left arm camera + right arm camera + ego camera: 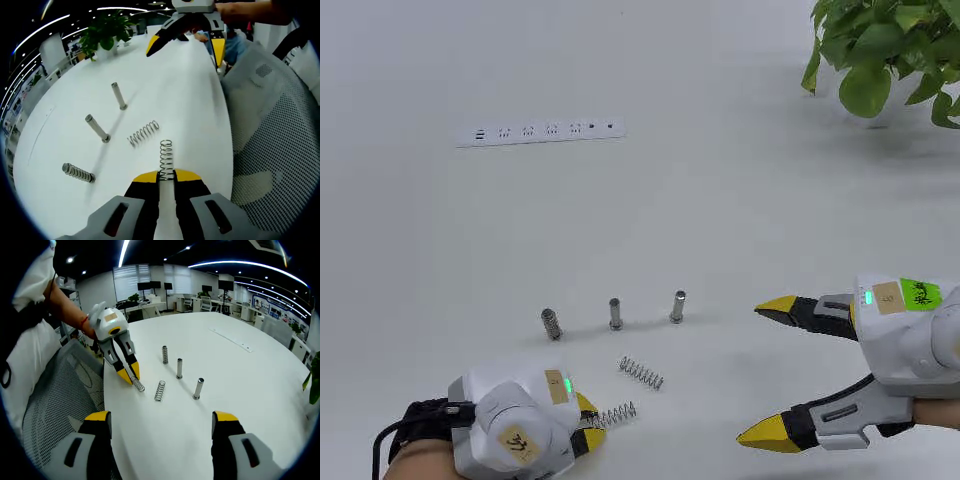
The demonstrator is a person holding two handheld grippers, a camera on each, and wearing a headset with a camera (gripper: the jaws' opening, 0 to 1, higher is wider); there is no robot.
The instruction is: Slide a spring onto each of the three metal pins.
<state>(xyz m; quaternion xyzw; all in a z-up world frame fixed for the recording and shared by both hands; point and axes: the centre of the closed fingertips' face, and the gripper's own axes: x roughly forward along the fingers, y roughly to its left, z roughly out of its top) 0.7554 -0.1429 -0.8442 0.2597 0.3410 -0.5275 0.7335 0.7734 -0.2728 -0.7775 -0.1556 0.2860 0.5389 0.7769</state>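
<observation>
White table (740,200): three pins (615,313), loose spring (641,373), power strip (540,131).

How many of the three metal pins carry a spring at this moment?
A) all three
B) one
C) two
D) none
B: in the head view the leftmost pin wears a spring, while the middle pin and the right pin are bare.

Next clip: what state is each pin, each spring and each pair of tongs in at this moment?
Left pin: upright, spring already on it.
Middle pin: upright, bare.
Right pin: upright, bare.
Loose spring: lying flat, nothing touching it.
Held spring: pinched at one end by the left tongs.
Right tongs: open, empty.
</observation>
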